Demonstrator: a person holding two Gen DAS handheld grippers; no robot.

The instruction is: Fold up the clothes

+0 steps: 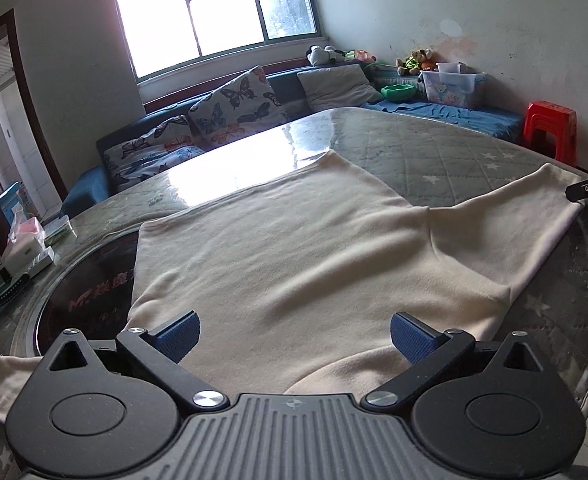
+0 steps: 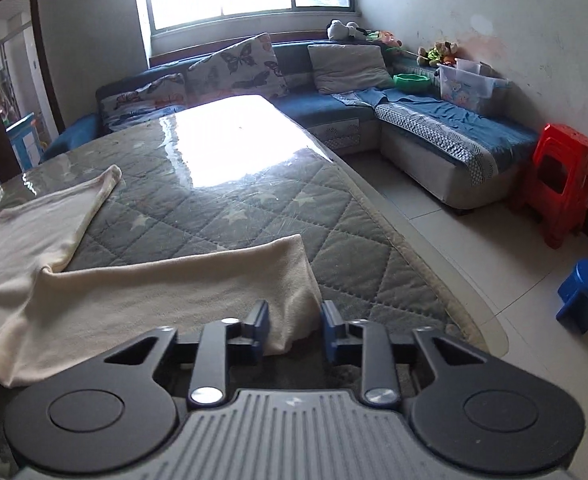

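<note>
Both grippers, left gripper (image 1: 295, 338) & right gripper (image 2: 295, 326): black linkage arms w/ silver screws, blue ribbed pads (image 1: 410, 338), grey ridged housing, round black discs.

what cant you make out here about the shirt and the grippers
- Cream shirt: its collar end, left wrist view, is hidden behind the left gripper.
- Right gripper: whether its open fingers touch the sleeve cuff between them; the angle hides it.
- Dark round plate under the table cover: lettering partly covered by the shirt, unreadable.
</note>
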